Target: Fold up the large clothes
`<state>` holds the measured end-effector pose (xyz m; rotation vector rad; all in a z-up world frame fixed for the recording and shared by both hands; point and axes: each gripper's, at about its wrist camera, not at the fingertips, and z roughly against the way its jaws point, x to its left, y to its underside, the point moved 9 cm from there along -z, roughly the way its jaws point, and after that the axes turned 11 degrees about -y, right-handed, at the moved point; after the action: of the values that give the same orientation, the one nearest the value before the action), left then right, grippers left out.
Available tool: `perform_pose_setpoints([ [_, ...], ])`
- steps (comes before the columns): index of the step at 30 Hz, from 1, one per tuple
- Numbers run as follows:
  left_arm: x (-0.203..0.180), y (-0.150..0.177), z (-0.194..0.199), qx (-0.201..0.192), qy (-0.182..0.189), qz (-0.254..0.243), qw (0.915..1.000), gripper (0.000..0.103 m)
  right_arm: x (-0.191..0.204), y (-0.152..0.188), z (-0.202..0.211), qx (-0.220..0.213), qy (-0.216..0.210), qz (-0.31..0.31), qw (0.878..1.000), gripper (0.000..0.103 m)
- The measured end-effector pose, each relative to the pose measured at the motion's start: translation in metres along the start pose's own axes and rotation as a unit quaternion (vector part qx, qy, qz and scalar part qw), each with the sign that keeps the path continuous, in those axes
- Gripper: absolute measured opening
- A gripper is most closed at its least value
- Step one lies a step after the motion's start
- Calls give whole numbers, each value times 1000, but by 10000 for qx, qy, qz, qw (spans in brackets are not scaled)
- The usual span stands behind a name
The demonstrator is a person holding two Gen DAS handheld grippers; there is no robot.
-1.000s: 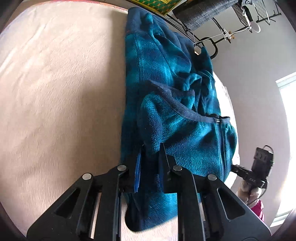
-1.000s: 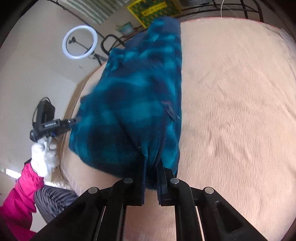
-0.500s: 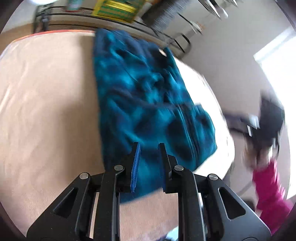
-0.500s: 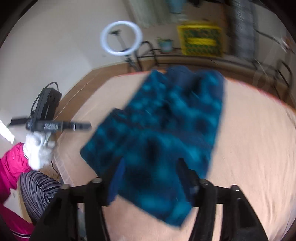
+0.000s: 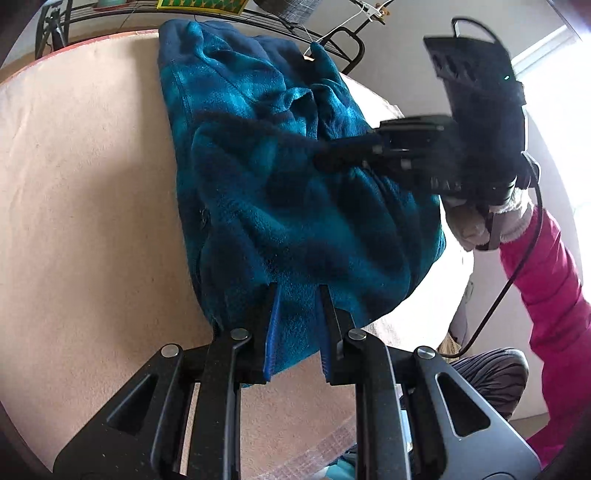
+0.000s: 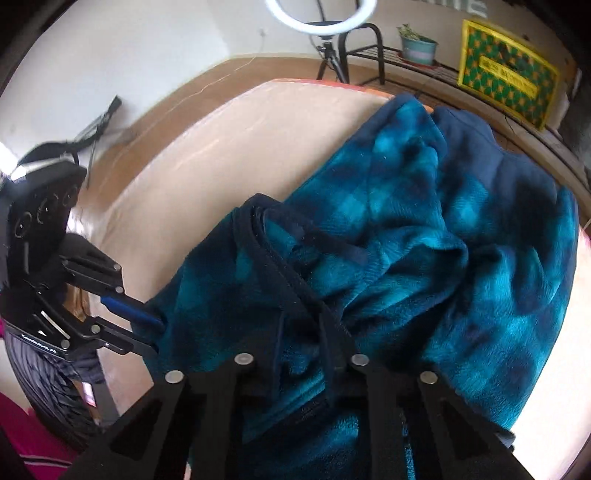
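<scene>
A teal and navy plaid fleece jacket (image 5: pixel 295 206) lies lengthwise and bunched on a peach plush bed cover (image 5: pixel 92 184). My left gripper (image 5: pixel 297 291) is shut on the jacket's near edge, fleece pinched between its blue pads. In the right wrist view the left gripper (image 6: pixel 159 332) bites that same edge from the left. My right gripper (image 5: pixel 321 158) reaches in from the right over the jacket's middle. Its jaws (image 6: pixel 301 317) are closing, with a navy-trimmed fold of the jacket (image 6: pixel 406 240) between the fingers.
A pink sleeve (image 5: pixel 546 266) and a white glove (image 5: pixel 469 225) hold the right gripper; striped trousers (image 5: pixel 491 373) are below them. Beyond the bed stand a ring light (image 6: pixel 321 14), a potted plant (image 6: pixel 417 44) and a yellow-green box (image 6: pixel 506 74) on a metal rack.
The right gripper let go of the hem, opened wide, swung across toward the left gripper and closed on a fold in the jacket's middle. The left gripper rolled a little and kept its hold.
</scene>
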<state>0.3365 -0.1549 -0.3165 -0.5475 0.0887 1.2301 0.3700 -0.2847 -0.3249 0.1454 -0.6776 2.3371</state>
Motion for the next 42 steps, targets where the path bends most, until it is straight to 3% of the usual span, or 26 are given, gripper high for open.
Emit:
perform_pose_setpoints([
  [3,-1,9,-7,-86,-27,-147,9999,21,-14,-15,3,-213,106,-187,9995,8],
  [6,1,12,-4,-97,-155,-319,9993,21,-20,-16,-15,-1,191,-335,9993,9],
  [7,0,11,0,-116,-183,-288,9994,21,-18,-15,-12,-15,240,-329,9992,15],
  [10,-4,4,16,-383,-332,-399,9979,21,-15,-15,33,-679,68,-563,9961,29],
  [12,-6,-7,29,-724,-480,-459,9952,21,-14,-8,67,-1041,77,-631,9925,29],
  [15,-7,-25,36,-910,-558,-425,9934,23,-15,18,102,-1314,301,-663,9887,29],
  [20,0,-56,14,-868,-788,-242,9928,23,-24,69,106,-1291,457,-940,9861,29],
  [23,14,-65,-6,-657,-820,17,9945,23,-40,87,92,-1182,450,-1210,9846,29],
  [27,28,-61,-32,-299,-1115,-26,9933,25,-62,106,65,-832,559,-1533,9831,27],
  [31,30,-61,-42,-260,-1262,-87,9916,25,-73,111,50,-860,550,-1986,9747,28],
  [37,23,-63,-36,-246,-1622,-177,9863,25,-71,106,59,-856,814,-2113,9703,30],
  [40,15,-68,-20,-450,-1809,-288,9821,25,-64,99,85,-1058,1275,-2077,9641,35],
  [42,9,-72,-6,-582,-1795,-317,9815,25,-58,93,104,-1199,1679,-1905,9598,46],
])
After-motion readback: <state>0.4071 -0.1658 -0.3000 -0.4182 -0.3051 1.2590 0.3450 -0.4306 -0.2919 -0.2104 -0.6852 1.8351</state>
